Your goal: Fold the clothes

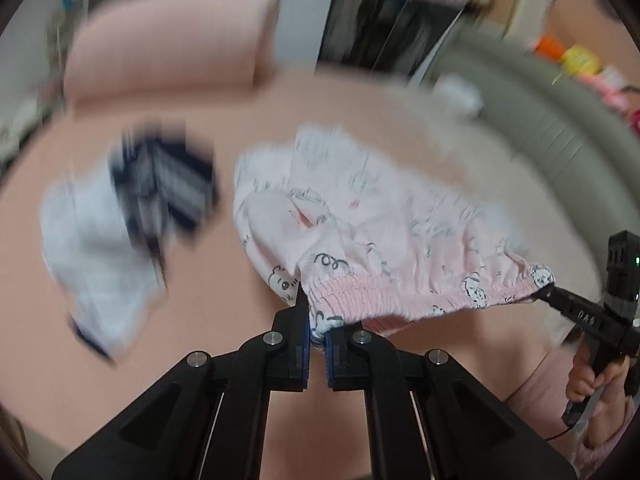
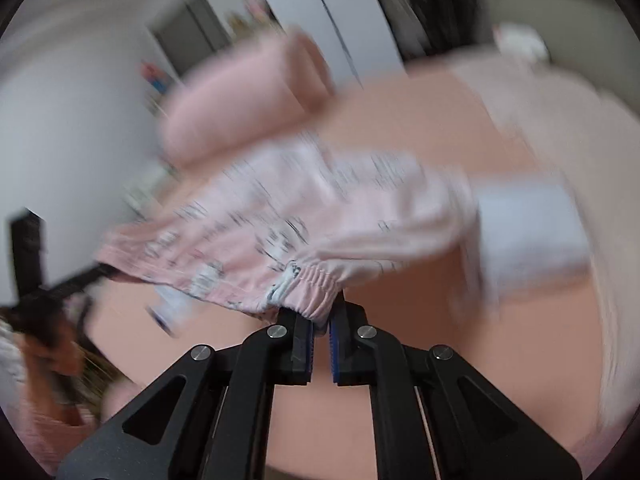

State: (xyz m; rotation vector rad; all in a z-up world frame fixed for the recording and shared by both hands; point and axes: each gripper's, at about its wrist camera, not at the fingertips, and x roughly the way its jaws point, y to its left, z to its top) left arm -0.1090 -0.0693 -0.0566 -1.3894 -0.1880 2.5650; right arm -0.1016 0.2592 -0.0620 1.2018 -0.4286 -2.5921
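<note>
A: How is the pink printed garment (image 1: 360, 232) held?

B: It is pinched at its ribbed waistband by both grippers. In the left wrist view the left gripper (image 1: 318, 336) is seen pressed together on one end of the waistband, a fold of cloth being caught between the blue pads. The other end of the waistband is clamped by the right gripper (image 1: 550, 294), which is gripped by a hand (image 1: 596, 376) at the right edge.

A: And from the other camera?

B: In the right wrist view the right gripper (image 2: 320, 326) is shown closed on the gathered elastic, and the garment (image 2: 320, 208) is stretched away from it towards the left gripper (image 2: 96, 270), seen at the far left. The waistband is held taut between the two, and the rest of the cloth hangs or trails beyond it over the pink bed sheet (image 1: 224, 264). Whether the far end is touching the sheet cannot be told, since much is blurred.

A: What else is laid on the bed?

B: A white garment with dark blue striped parts (image 1: 132, 216) is seen crumpled on the sheet to the left of the pink one, apart from it. A pink pillow (image 1: 172, 44) is placed at the far side. A grey padded edge (image 1: 532, 128) is seen along the right, with a small white item (image 1: 460, 92) near it. In the right wrist view a pale folded piece (image 2: 528, 232) is shown just beside the pink garment.
</note>
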